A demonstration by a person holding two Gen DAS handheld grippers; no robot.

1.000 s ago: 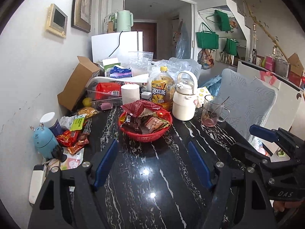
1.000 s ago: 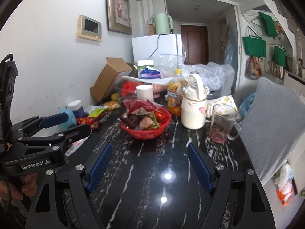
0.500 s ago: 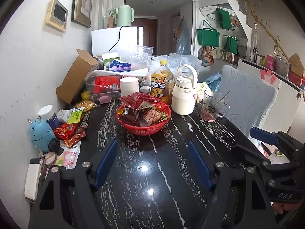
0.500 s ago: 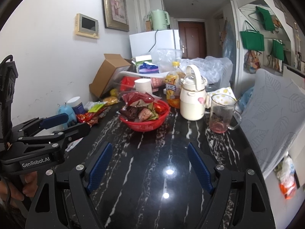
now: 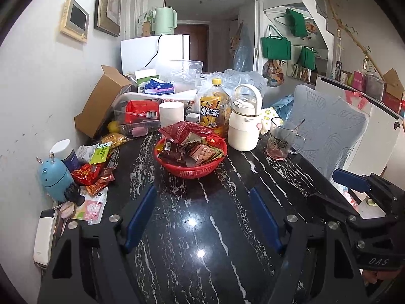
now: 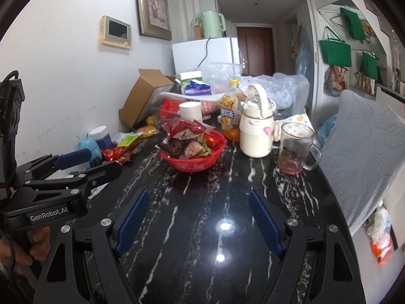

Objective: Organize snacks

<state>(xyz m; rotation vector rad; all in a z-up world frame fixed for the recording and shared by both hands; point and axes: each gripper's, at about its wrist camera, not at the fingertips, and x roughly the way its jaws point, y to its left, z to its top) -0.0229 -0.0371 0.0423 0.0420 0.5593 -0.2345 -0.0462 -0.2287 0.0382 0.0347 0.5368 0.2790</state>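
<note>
Snack packets half gathered on a cluttered black marble table (image 5: pixel 202 228), with both grippers idle above it.

A red basket (image 5: pixel 192 169) in the middle of the table already holds a heap of wrapped snacks (image 5: pixel 187 144), while loose packets (image 5: pixel 93 174) lie scattered along the wall side, beside a blue gadget (image 5: pixel 54 177) and a white-capped jar (image 5: pixel 63 150); by this view the sorting looks partly done, those strays apparently left to collect. A bottle of iced tea (image 5: pixel 215 111), a cream jug (image 5: pixel 244 124) and a glass mug (image 5: pixel 281 139) stand just behind the basket. The left gripper (image 5: pixel 202 217) and right gripper (image 6: pixel 197 217) hang spread wide, nothing between their blue pads, well short of the basket.
</note>
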